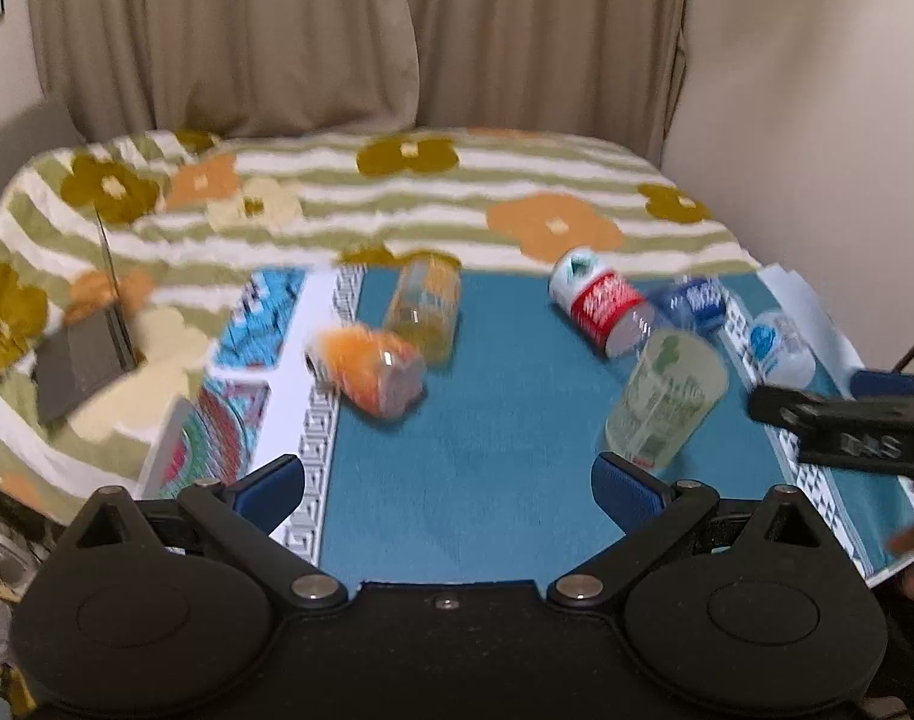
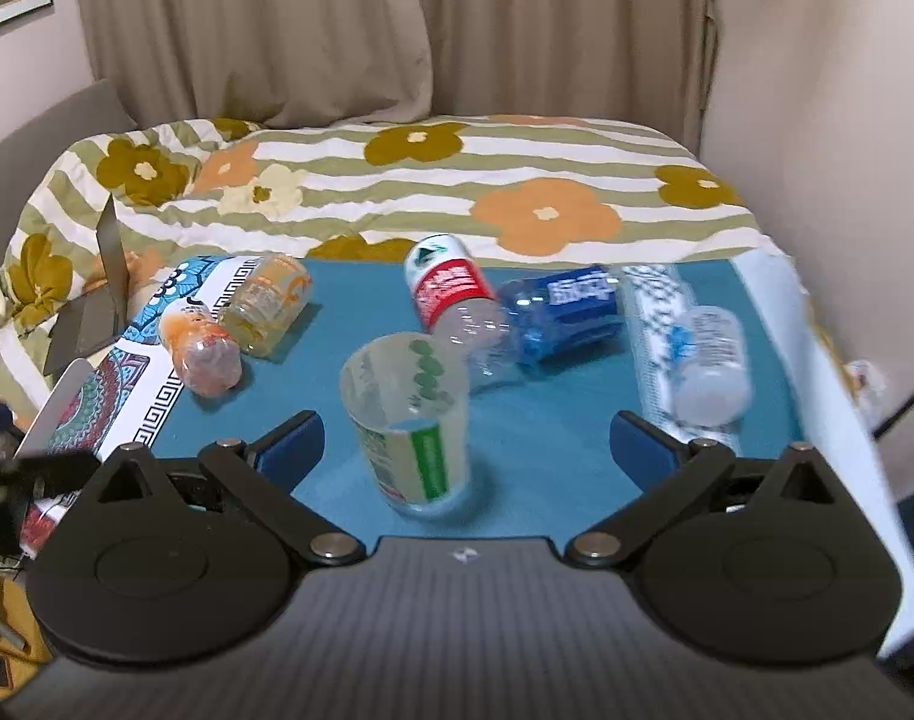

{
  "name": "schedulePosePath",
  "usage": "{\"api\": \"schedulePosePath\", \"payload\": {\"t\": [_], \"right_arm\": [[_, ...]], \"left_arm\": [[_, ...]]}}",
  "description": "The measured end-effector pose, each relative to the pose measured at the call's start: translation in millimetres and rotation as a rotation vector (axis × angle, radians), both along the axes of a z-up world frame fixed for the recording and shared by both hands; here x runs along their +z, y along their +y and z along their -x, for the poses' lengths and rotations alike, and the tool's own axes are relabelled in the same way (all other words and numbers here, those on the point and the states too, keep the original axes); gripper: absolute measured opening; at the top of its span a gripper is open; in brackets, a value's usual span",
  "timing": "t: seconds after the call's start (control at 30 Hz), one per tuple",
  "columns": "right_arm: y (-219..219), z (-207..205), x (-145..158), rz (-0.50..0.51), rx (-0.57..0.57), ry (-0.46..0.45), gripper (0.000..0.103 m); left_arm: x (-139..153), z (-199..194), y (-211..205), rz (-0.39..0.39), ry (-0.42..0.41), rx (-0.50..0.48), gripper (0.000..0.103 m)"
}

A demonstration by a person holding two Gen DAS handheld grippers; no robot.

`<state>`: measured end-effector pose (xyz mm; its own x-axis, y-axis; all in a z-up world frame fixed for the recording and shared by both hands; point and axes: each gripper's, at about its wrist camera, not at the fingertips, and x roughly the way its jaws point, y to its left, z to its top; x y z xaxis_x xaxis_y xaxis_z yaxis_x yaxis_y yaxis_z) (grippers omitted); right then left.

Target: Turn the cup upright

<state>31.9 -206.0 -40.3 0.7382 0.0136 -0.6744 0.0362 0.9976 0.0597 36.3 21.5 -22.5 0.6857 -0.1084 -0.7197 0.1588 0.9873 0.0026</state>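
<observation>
Standing mouth-up on the teal mat (image 2: 535,456), between and just ahead of the right gripper (image 2: 466,441) fingers, untouched: clear cup (image 2: 410,420) with green print. Leaning slightly in both views, though blur prevents certainty. Right gripper released, jaws spread wide; left gripper (image 1: 447,480) likewise released, cup ahead to its right. Risk: a sideways nudge from either blue pad during withdrawal, likely tipping the light cup again. Just beyond the cup: red-labelled bottle (image 2: 450,294) and blue-labelled bottle (image 2: 568,315), lying down, limiting forward clearance. Farther right: clear bottle (image 2: 706,366). Farther left: two orange bottles (image 2: 234,324). Behind: flowered blanket (image 2: 517,180).
</observation>
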Motion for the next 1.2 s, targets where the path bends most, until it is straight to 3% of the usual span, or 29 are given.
{"api": "schedulePosePath", "payload": {"t": [0.2,0.4,1.2], "right_arm": [[-25.6,25.2,27.3,0.022,-0.053,0.039,0.103],[-36.9,43.4,30.2,0.013,-0.082,0.051,0.103],[-40.4,58.8,31.0,0.020,-0.111,0.049,0.103]], "left_arm": [[22.5,13.6,-14.0,-0.019,-0.083,0.011,0.103],[26.7,26.4,-26.9,-0.048,-0.132,-0.015,0.103],[28.6,38.5,-43.5,-0.061,-0.172,-0.052,0.103]]}}
